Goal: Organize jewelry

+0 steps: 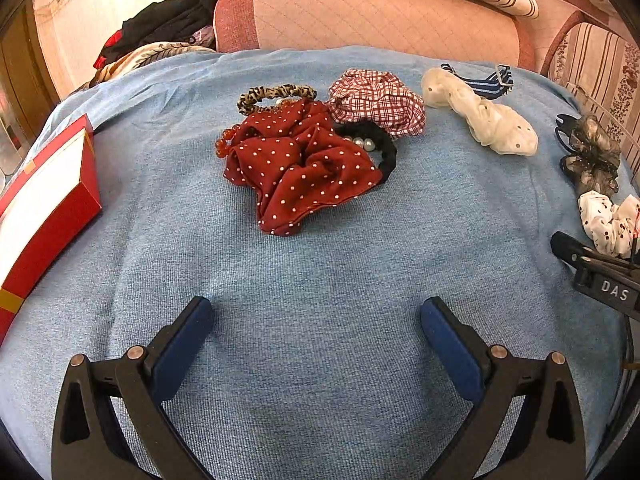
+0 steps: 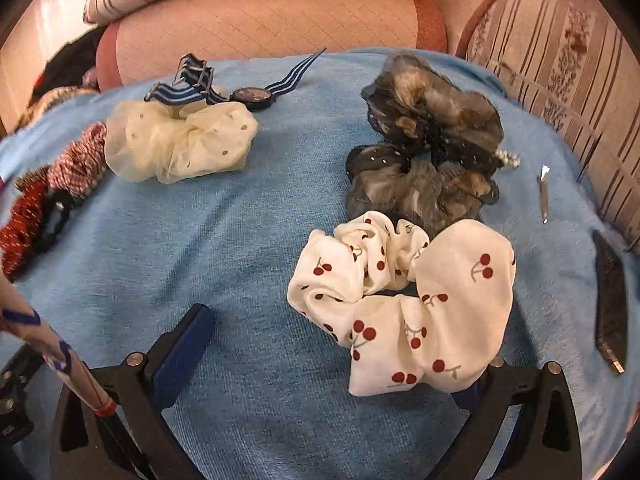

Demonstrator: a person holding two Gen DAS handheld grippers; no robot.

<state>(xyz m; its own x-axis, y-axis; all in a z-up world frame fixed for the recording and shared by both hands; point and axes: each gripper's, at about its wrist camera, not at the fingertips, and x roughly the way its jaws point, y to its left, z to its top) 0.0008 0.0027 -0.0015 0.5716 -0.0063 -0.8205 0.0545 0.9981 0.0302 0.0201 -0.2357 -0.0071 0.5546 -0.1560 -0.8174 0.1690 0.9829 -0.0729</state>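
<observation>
Hair accessories lie on a blue cloth point(image 1: 320, 264). In the left wrist view a red polka-dot scrunchie point(image 1: 300, 168) lies in the middle, over a black pearl hair tie point(image 1: 380, 146), with a leopard hair tie point(image 1: 276, 94) and a red plaid scrunchie point(image 1: 376, 100) behind. My left gripper point(image 1: 316, 320) is open and empty, short of the red scrunchie. In the right wrist view a white cherry-print scrunchie point(image 2: 404, 300) lies over my right finger; the right gripper point(image 2: 332, 336) is open. A grey sheer scrunchie point(image 2: 428, 144) lies behind it. A cream scrunchie point(image 2: 180, 140) and a striped-strap watch point(image 2: 252, 96) lie far left.
A red and white box point(image 1: 48, 200) sits at the cloth's left edge. A silver hair clip point(image 2: 543, 192) and a dark flat object point(image 2: 610, 300) lie at the right. A pink quilted cushion point(image 1: 360, 12) and striped pillows rise behind the cloth.
</observation>
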